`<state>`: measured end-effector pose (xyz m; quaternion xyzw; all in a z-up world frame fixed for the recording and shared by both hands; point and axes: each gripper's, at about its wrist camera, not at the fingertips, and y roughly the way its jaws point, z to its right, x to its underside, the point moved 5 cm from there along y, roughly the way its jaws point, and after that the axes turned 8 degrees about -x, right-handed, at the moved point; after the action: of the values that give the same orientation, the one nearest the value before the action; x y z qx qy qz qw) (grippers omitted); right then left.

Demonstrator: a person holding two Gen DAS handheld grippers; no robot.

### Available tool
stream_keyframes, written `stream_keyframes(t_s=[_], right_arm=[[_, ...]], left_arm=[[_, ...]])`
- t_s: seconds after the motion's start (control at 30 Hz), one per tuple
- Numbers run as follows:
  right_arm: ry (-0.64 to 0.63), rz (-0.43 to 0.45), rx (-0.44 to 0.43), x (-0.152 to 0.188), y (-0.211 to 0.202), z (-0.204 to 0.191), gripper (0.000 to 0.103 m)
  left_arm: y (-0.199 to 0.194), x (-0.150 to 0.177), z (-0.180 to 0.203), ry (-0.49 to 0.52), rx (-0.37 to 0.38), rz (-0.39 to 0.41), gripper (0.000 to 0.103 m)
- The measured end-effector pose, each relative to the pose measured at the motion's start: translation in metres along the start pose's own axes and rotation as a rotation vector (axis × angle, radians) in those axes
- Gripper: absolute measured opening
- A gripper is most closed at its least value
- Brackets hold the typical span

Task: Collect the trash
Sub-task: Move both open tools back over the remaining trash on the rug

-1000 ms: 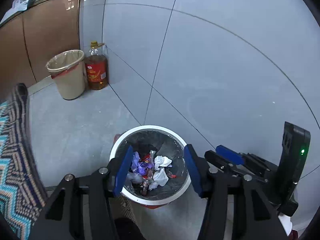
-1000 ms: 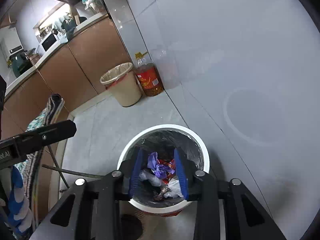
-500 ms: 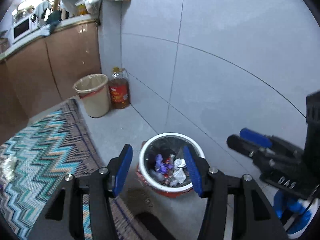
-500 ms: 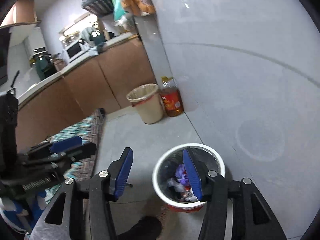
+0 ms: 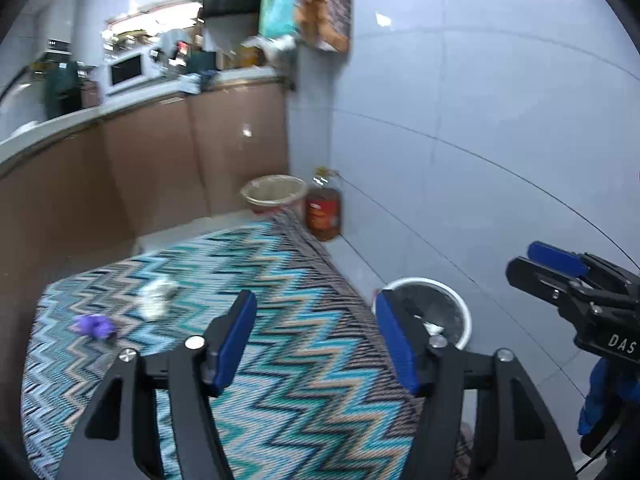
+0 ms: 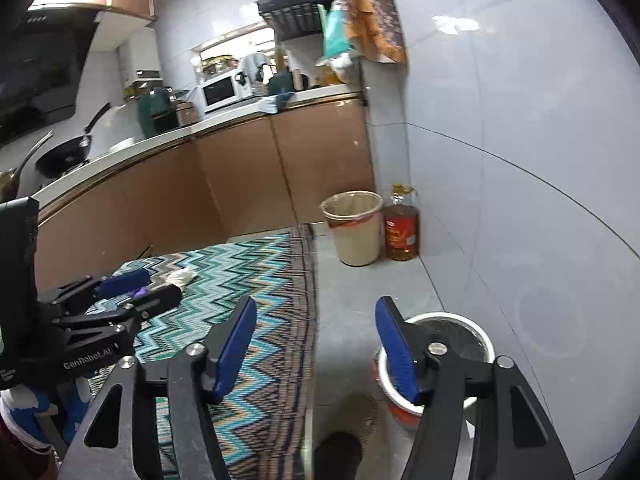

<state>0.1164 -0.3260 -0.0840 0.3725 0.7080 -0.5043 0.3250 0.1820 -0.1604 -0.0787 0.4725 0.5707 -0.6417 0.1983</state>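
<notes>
A purple crumpled scrap (image 5: 95,325) and a white crumpled paper (image 5: 155,297) lie on the zigzag rug (image 5: 280,320); the white one also shows in the right wrist view (image 6: 181,276). A white-rimmed trash bin (image 5: 444,312) with litter stands on the floor by the wall, right of the rug (image 6: 460,344). My left gripper (image 5: 316,336) is open and empty above the rug. My right gripper (image 6: 314,340) is open and empty, above the floor beside the bin.
A beige lined bin (image 6: 354,226) and an oil bottle (image 6: 402,226) stand in the far corner. Brown cabinets (image 6: 240,176) with a cluttered counter run along the back. The tiled wall (image 6: 520,200) is on the right.
Both grippers have lifted away from the bin and turned left toward the rug. The right gripper opened wider. The rug and its scraps have come into view.
</notes>
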Motion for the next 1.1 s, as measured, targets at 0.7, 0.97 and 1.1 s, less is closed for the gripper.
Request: stream_keyframes(t_s=[0.7, 0.97, 1.1], right_arm=[[-0.121, -0.027, -0.116, 0.01, 0.021, -0.114, 0.077], [-0.136, -0.039, -0.113, 0.014, 0.024, -0.121, 0.077], [-0.15, -0.037, -0.088, 0.015, 0.025, -0.125, 0.077]], left_arm=[[-0.077, 0.039, -0.13, -0.133, -0.26, 0.097, 0.073], [-0.08, 0.044, -0.142, -0.154, -0.275, 0.105, 0.073], [-0.078, 0.049, -0.144, -0.158, -0.269, 0.096, 0.073]])
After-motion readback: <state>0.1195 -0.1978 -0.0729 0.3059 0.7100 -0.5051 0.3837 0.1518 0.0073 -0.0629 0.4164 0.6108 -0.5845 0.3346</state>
